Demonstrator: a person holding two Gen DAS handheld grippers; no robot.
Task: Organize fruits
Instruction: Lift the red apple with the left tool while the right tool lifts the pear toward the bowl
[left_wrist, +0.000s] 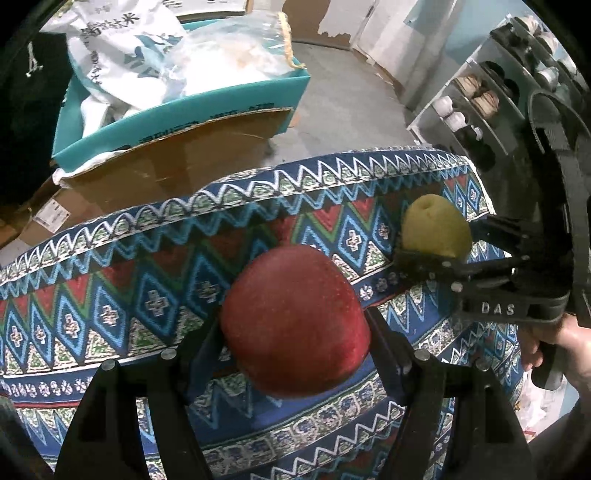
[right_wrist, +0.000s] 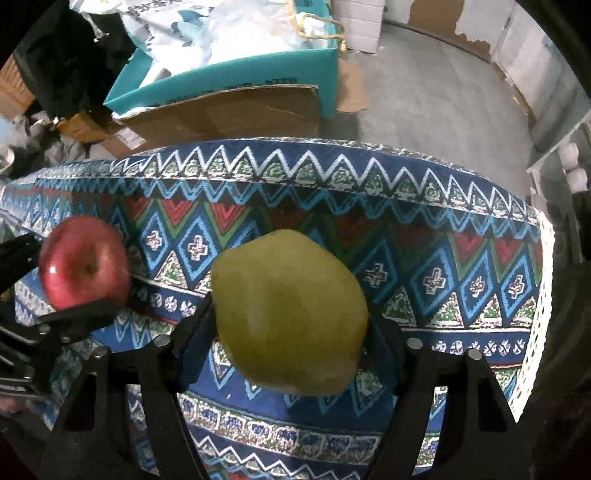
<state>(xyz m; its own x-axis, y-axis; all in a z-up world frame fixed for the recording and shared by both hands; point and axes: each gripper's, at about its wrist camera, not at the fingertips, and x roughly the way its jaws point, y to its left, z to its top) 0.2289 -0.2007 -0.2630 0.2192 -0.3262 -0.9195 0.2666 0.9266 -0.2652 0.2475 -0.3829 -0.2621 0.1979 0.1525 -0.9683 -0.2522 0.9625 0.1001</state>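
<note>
Right now we see a red apple (left_wrist: 295, 321) clamped between the fingers of our left gripper (left_wrist: 295, 332), and a yellow-green pear (right_wrist: 288, 314) pinched the same way in our right gripper (right_wrist: 291, 328); each pair of fingers is closed only as far as its fruit allows; both fruits hang over a patterned blue tablecloth (right_wrist: 406, 206); beyond the fingertips stands a teal box (left_wrist: 184, 122) behind a cardboard sheet (right_wrist: 229, 114).

My right gripper (right_wrist: 290, 325) clamps a green pear (right_wrist: 290, 314) above the patterned tabletop (right_wrist: 424, 221). At far left, my left gripper (right_wrist: 55, 273) grips a red apple (right_wrist: 85, 262), apparently lifted too.
</note>
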